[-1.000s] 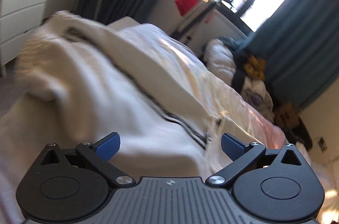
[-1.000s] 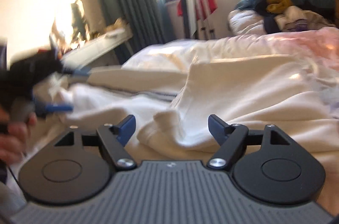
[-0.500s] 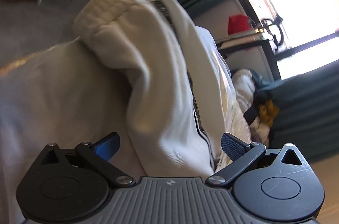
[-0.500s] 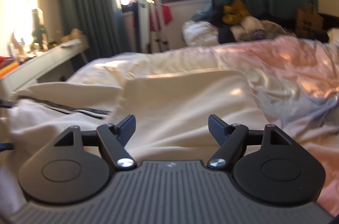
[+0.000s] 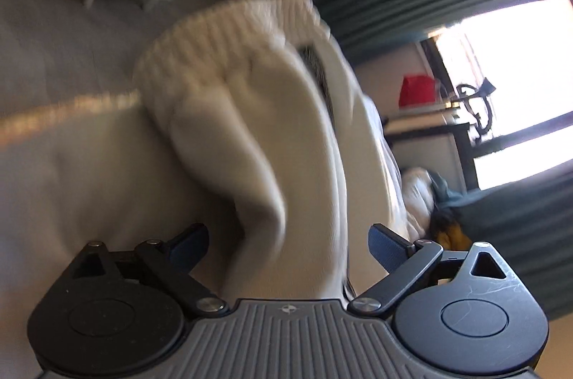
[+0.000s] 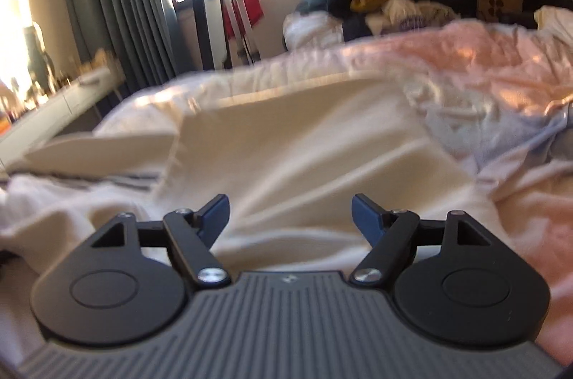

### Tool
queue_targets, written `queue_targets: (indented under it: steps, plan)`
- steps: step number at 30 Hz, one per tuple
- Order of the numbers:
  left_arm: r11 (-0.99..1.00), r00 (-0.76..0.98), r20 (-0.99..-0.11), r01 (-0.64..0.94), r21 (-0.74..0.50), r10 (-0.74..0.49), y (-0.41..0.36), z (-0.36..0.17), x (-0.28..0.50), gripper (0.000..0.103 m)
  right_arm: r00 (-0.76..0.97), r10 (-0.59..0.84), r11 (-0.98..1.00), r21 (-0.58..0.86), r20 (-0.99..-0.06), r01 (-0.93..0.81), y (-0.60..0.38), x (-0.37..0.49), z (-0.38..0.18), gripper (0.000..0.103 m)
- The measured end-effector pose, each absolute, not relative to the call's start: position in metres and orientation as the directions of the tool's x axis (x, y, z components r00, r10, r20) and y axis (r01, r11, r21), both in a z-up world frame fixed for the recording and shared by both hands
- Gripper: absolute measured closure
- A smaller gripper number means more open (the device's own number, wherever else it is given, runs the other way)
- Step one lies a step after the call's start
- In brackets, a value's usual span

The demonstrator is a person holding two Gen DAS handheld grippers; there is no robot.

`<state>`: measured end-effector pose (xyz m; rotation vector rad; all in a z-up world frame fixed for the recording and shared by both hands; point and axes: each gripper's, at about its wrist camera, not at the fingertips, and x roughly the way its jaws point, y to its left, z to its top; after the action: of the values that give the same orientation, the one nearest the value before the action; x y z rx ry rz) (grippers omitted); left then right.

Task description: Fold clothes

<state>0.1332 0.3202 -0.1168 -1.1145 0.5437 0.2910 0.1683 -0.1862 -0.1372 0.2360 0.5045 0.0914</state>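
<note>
**Closing on a sleeve fold of the cream garment, spread on the bed.**

The left gripper (image 5: 288, 244) has a raised ridge of the cream garment (image 5: 258, 135) between its blue pads; the jaws are closing but not yet pressing, so the cloth is still free. The ribbed cuff (image 5: 229, 31) lies at the far end of that ridge, with a dark stripe (image 5: 317, 63) just to its right. The right gripper (image 6: 290, 217) hovers with its fingers released and apart over the flat body panel (image 6: 304, 146), holding nothing. The garment lies on the bed (image 6: 501, 74), near the left edge. For a clean fold, the left pads should probably bite the ridge squarely — both layers, not a single skin of fabric — while the right takes a matching edge; lifting with one side loose would likely drag the panel askew.
</note>
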Motion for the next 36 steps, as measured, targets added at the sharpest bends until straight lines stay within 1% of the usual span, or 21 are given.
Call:
queue_targets:
  steps: [2,3,4,5,6,7,9,10,11,12,13,14,16,19,22,24,28,32,34,36]
  plan:
    - [0.465,0.837,-0.547,-0.483,-0.742,-0.004,0.324,-0.115,0.137,0.009,0.856,0.171,0.968,0.247,-0.488,-0.053,-0.181,0.171,-0.139,0.026]
    - [0.467,0.836,-0.549,-0.494,-0.734,0.021,0.325,-0.115,0.138,0.011,0.827,0.187,0.968,0.245,-0.530,-0.061,-0.177,0.177,-0.146,0.025]
    - [0.461,0.833,-0.552,-0.507,-0.728,0.045,0.327,-0.114,0.139,0.016,0.804,0.194,0.969,0.237,-0.562,-0.068,-0.173,0.181,-0.152,0.025]
    - [0.451,0.832,-0.552,-0.518,-0.727,0.065,0.329,-0.115,0.140,0.019,0.809,0.176,0.976,0.207,-0.560,-0.069,-0.168,0.180,-0.157,0.024]
    - [0.440,0.833,-0.548,-0.521,-0.731,0.075,0.331,-0.115,0.141,0.021,0.817,0.164,0.981,0.180,-0.553,-0.075,-0.164,0.179,-0.158,0.024]
    - [0.447,0.833,-0.547,-0.523,-0.726,0.087,0.332,-0.114,0.143,0.022,0.817,0.160,0.982,0.174,-0.553,-0.074,-0.162,0.180,-0.157,0.024]
    - [0.482,0.829,-0.546,-0.530,-0.698,0.121,0.331,-0.108,0.147,0.029,0.818,0.154,0.983,0.166,-0.554,-0.074,-0.159,0.180,-0.156,0.024]
    - [0.500,0.827,-0.545,-0.533,-0.683,0.137,0.331,-0.106,0.149,0.036,0.817,0.158,0.983,0.170,-0.554,-0.074,-0.160,0.181,-0.157,0.024]
    - [0.517,0.825,-0.543,-0.536,-0.668,0.154,0.331,-0.103,0.151,0.045,0.817,0.161,0.982,0.175,-0.554,-0.075,-0.162,0.181,-0.157,0.024]
    - [0.533,0.823,-0.541,-0.539,-0.652,0.170,0.331,-0.100,0.152,0.052,0.816,0.163,0.981,0.178,-0.554,-0.076,-0.162,0.181,-0.157,0.024]
    - [0.550,0.827,-0.531,-0.536,-0.641,0.187,0.330,-0.094,0.153,0.065,0.816,0.162,0.982,0.175,-0.555,-0.076,-0.162,0.181,-0.157,0.024]
    - [0.566,0.834,-0.513,-0.527,-0.633,0.203,0.327,-0.086,0.152,0.074,0.813,0.160,0.982,0.171,-0.559,-0.076,-0.161,0.182,-0.157,0.024]
    - [0.621,0.851,-0.476,-0.498,-0.604,0.220,0.316,-0.063,0.154,0.079,0.809,0.161,0.983,0.167,-0.566,-0.079,-0.159,0.183,-0.156,0.023]
    - [0.768,0.890,-0.388,-0.417,-0.487,0.238,0.276,-0.016,0.158,0.082,0.800,0.198,0.974,0.209,-0.567,-0.093,-0.164,0.181,-0.150,0.023]
    - [0.853,0.927,-0.299,-0.336,-0.400,0.225,0.225,0.027,0.158,0.082,0.791,0.247,0.954,0.283,-0.560,-0.097,-0.175,0.180,-0.140,0.025]
    - [0.891,0.945,-0.246,-0.291,-0.348,0.213,0.188,0.049,0.159,0.082,0.808,0.264,0.933,0.351,-0.527,-0.076,-0.192,0.175,-0.126,0.026]
    - [0.961,0.974,-0.151,-0.196,-0.195,0.168,0.095,0.083,0.167,0.082,0.844,0.256,0.896,0.443,-0.471,-0.025,-0.230,0.164,-0.099,0.025]
    - [0.989,0.992,-0.093,-0.099,-0.109,0.089,0.003,0.092,0.179,0.082,0.860,0.253,0.845,0.535,-0.443,0.027,-0.282,0.156,-0.080,0.025]
    - [0.998,0.996,-0.081,-0.045,-0.042,0.042,-0.045,0.085,0.183,0.082,0.870,0.245,0.819,0.571,-0.428,0.051,-0.309,0.152,-0.073,0.025]
    - [0.999,0.996,-0.087,0.015,0.044,-0.011,-0.092,0.067,0.188,0.082,0.881,0.218,0.802,0.591,-0.420,0.083,-0.336,0.148,-0.068,0.025]
